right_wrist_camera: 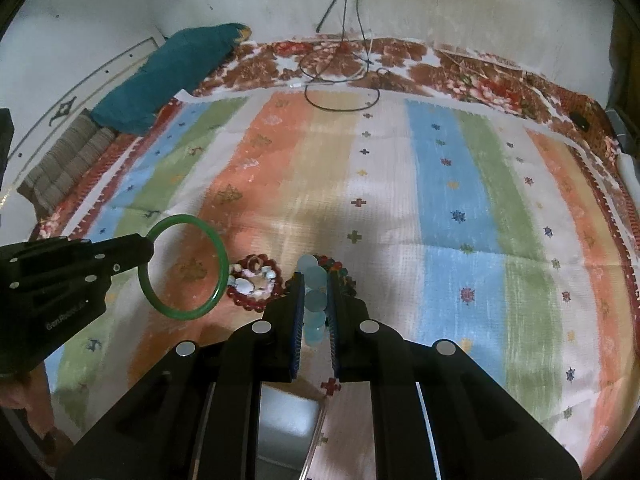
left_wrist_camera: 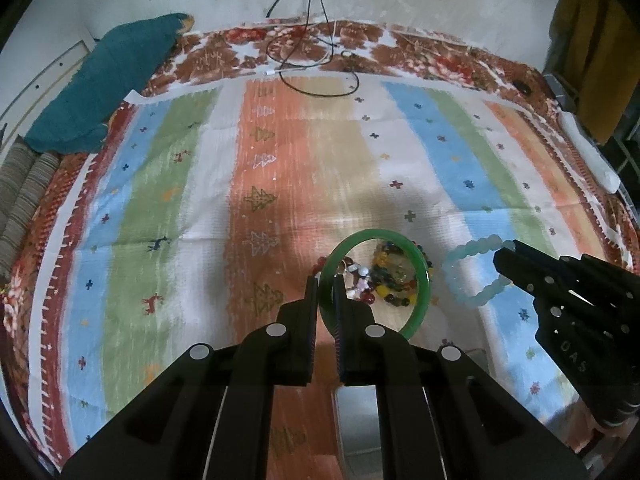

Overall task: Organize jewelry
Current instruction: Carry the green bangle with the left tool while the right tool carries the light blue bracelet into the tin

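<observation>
Item 1 — left gripper (left_wrist_camera: pixel 326 280): jaws pinch the green bangle (right_wrist_camera: pixel 184 266) by its rim at 9 o'clock, ring lifted clear of the striped cloth (left_wrist_camera: pixel 160 184), likely for carrying.

Item 2 — bead bracelets (right_wrist_camera: pixel 252 282): red and mixed strands heaped at centre, unsorted.

Item 3 — right gripper (right_wrist_camera: pixel 314 280): jaws closed on the pale blue bracelet (left_wrist_camera: pixel 476 272), raised at 3 o'clock of the heap.

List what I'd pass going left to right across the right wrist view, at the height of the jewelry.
Left tool holding the green bangle → red bead bracelet lying on the striped cloth → right tool pinching the pale blue bead bracelet.
</observation>
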Motion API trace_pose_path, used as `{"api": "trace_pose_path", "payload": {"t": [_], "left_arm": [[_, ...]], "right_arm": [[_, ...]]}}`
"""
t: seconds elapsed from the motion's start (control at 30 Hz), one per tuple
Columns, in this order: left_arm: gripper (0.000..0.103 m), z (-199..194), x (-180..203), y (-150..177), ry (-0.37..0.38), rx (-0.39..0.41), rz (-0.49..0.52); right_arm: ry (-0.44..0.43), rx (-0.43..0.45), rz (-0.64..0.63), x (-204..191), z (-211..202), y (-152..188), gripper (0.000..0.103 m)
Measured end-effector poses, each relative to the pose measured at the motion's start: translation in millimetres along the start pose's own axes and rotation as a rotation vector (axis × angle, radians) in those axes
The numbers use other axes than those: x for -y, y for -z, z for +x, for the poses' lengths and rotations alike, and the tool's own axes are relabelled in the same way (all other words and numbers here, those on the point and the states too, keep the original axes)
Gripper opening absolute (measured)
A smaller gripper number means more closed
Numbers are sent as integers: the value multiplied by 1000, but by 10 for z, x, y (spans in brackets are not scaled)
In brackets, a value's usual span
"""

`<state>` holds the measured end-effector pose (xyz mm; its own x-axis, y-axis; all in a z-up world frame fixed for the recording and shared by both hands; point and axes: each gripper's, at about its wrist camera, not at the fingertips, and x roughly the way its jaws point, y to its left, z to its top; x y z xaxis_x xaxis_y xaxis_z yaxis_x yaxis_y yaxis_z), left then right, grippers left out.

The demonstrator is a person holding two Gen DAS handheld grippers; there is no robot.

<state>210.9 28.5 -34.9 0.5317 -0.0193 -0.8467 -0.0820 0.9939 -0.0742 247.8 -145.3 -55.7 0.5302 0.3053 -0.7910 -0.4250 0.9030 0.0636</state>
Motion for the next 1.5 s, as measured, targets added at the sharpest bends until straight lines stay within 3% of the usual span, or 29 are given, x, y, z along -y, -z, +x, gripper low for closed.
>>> {"api": "trace_pose_path", "payload": {"t": [0.47, 1.5], "left_arm": [[7, -355, 11, 254, 22, 55, -17], [7, -575, 124, 740, 2, 59, 33]], "right_arm": [[-9, 74, -21, -93, -396, 167, 12], [-17, 62, -50, -276, -674, 660, 12]]}}
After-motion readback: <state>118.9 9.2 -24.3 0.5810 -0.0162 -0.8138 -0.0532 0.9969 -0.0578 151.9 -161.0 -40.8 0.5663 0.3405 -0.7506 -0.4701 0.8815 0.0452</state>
